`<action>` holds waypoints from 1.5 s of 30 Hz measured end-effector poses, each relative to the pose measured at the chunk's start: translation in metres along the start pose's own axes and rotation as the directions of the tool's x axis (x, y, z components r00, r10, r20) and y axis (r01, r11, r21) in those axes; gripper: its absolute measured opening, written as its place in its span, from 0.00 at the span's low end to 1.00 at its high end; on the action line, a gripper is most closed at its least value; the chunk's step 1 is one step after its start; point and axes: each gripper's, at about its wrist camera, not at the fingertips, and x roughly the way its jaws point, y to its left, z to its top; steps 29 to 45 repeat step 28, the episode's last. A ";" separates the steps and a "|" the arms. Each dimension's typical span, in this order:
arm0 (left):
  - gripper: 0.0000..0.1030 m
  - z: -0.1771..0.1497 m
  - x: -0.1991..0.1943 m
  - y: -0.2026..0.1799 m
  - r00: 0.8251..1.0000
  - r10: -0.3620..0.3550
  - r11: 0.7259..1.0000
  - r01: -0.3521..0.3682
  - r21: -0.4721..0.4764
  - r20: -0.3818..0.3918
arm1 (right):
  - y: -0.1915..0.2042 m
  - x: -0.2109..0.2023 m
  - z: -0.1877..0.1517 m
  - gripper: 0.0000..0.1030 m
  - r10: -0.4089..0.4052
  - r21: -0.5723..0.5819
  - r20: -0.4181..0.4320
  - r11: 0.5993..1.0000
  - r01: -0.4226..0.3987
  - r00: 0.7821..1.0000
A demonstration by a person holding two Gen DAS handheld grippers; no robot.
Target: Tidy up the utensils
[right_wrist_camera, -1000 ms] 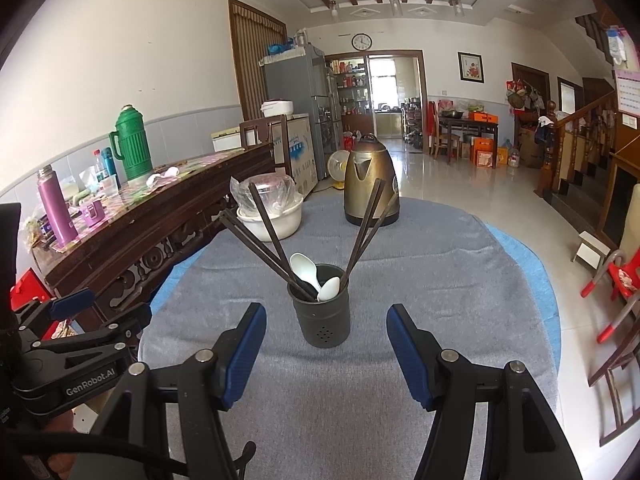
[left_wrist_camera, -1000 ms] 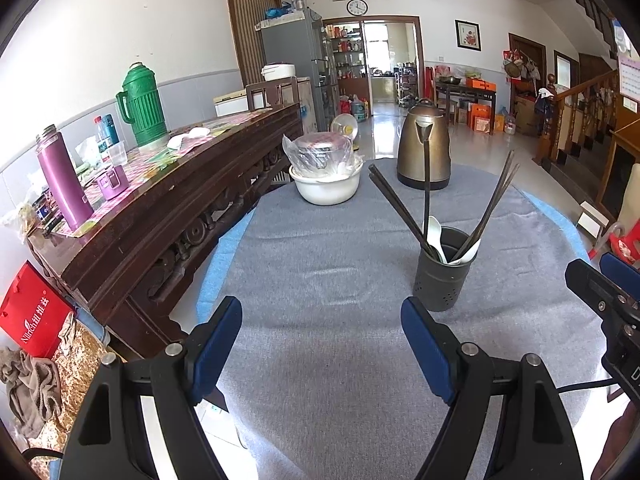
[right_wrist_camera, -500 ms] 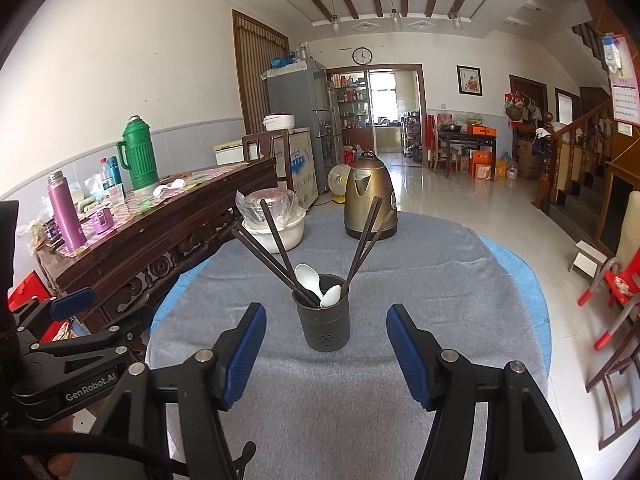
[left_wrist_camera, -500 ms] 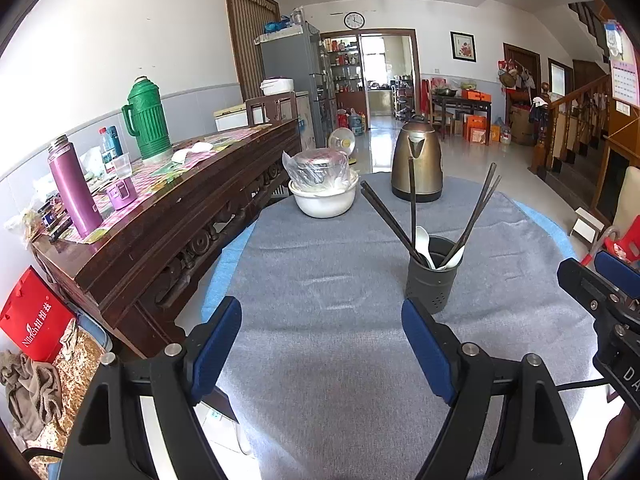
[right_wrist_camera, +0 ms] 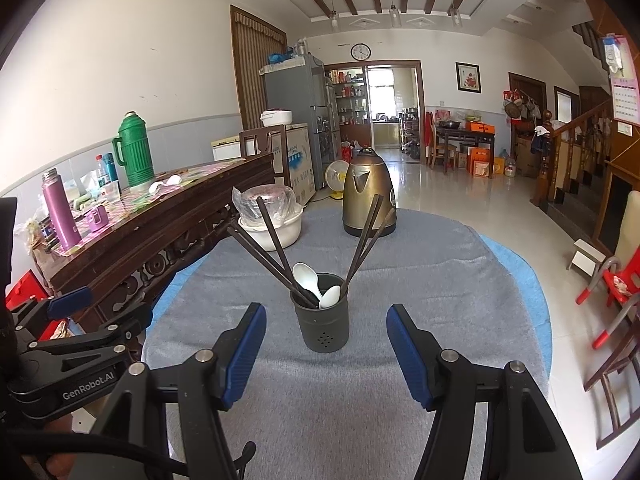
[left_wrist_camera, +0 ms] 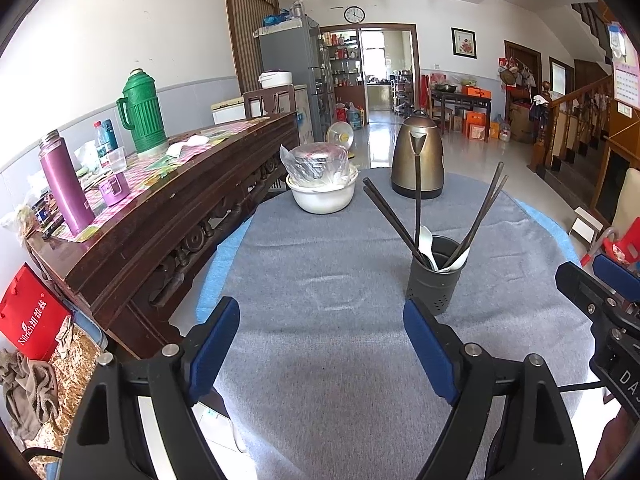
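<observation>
- Chopsticks (right_wrist_camera: 267, 246) and white spoons (right_wrist_camera: 306, 276) stand in the utensil holder (right_wrist_camera: 321, 314) on the grey cloth (right_wrist_camera: 440, 280).
- Left gripper (left_wrist_camera: 320, 340) and right gripper (right_wrist_camera: 325, 354) are both spread wide, holding nothing.
- Task seems finished; no loose utensil is visible.

Bright daylight, sharp focus, fisheye bending and dark corners.

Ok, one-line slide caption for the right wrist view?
Open right gripper faces a holder of chopsticks and spoons on the table; kettle behind.
</observation>
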 end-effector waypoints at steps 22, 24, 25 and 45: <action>0.82 0.012 0.034 -0.002 0.999 0.009 1.000 -0.010 -0.002 -0.051 | -0.002 0.046 0.010 0.64 0.015 -0.014 -0.056 1.000 -0.016 0.998; 0.82 0.013 0.038 -0.003 0.999 0.014 1.000 -0.014 -0.001 -0.052 | -0.003 0.049 0.010 0.64 0.015 -0.011 -0.059 1.000 -0.016 0.998; 0.82 0.013 0.041 -0.004 0.998 0.011 1.000 -0.011 0.000 -0.055 | -0.004 0.052 0.010 0.64 0.014 -0.009 -0.061 1.000 -0.015 0.998; 0.86 0.010 0.061 -0.003 0.994 -0.029 0.999 0.027 -0.022 -0.101 | -0.011 0.064 0.008 0.64 0.010 0.007 -0.079 1.000 -0.009 0.997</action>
